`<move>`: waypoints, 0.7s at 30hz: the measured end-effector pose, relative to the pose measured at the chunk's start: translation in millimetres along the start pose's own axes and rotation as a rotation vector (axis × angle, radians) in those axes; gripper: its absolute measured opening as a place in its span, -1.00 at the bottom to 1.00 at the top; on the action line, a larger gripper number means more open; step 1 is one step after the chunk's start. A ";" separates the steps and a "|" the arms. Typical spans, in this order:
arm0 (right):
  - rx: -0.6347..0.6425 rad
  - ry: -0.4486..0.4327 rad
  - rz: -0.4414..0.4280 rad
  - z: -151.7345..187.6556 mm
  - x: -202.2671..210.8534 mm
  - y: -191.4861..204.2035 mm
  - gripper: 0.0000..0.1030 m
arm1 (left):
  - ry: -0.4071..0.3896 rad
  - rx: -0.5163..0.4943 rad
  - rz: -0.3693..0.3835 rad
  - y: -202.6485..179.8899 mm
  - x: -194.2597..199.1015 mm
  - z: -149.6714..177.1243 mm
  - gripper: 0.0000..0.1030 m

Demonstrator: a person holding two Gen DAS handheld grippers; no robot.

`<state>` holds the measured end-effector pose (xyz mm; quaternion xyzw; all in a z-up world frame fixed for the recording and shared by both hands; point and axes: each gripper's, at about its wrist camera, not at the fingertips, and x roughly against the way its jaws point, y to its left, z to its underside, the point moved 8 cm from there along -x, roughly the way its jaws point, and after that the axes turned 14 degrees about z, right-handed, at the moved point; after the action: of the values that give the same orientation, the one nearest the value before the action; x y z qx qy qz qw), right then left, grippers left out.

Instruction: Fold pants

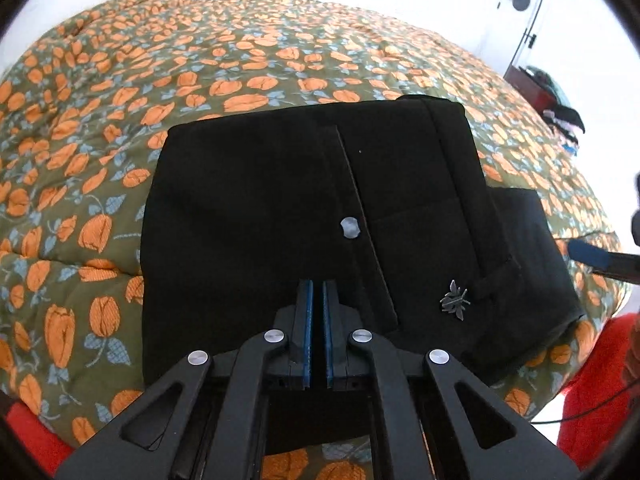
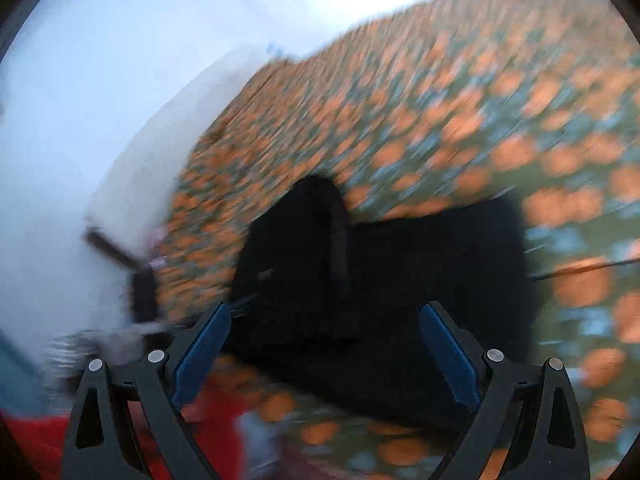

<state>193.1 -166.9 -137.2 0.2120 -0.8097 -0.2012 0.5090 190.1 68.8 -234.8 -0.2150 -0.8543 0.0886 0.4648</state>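
Note:
Black pants lie folded into a compact rectangle on the flowered bedspread. A silver button and a small metal insect ornament show on top. My left gripper hovers over the near edge of the pants, blue pads together, with no cloth seen between them. In the blurred right wrist view the pants are a dark block ahead of my right gripper. That gripper stands wide open and empty. One blue-padded finger of it pokes in at the right edge of the left wrist view, beside the pants.
The green spread with orange tulips covers the whole bed. Beyond it stand a white wall and a door, with a dark red cabinet and a heap of clothes at the far right. Red fabric shows at the near corners.

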 end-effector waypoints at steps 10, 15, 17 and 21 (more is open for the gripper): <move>0.150 0.266 0.033 8.7 -74.7 13.0 0.40 | -0.012 -0.021 -0.006 0.0 0.7 0.0 -0.96; 0.145 0.331 -0.034 15.3 -82.8 8.7 0.14 | -0.013 -0.021 -0.008 1.3 0.1 -0.1 -0.94; 0.174 0.331 -0.044 16.8 -81.9 11.9 0.14 | -0.016 -0.017 -0.005 1.9 -0.2 -0.4 -0.94; 0.194 0.335 -0.087 14.0 -80.2 16.7 0.14 | -0.018 -0.013 -0.006 3.0 -1.0 -1.0 -0.93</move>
<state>209.5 -107.6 -193.0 0.3253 -0.7192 -0.1057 0.6047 192.3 71.0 -236.0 -0.2144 -0.8598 0.0837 0.4559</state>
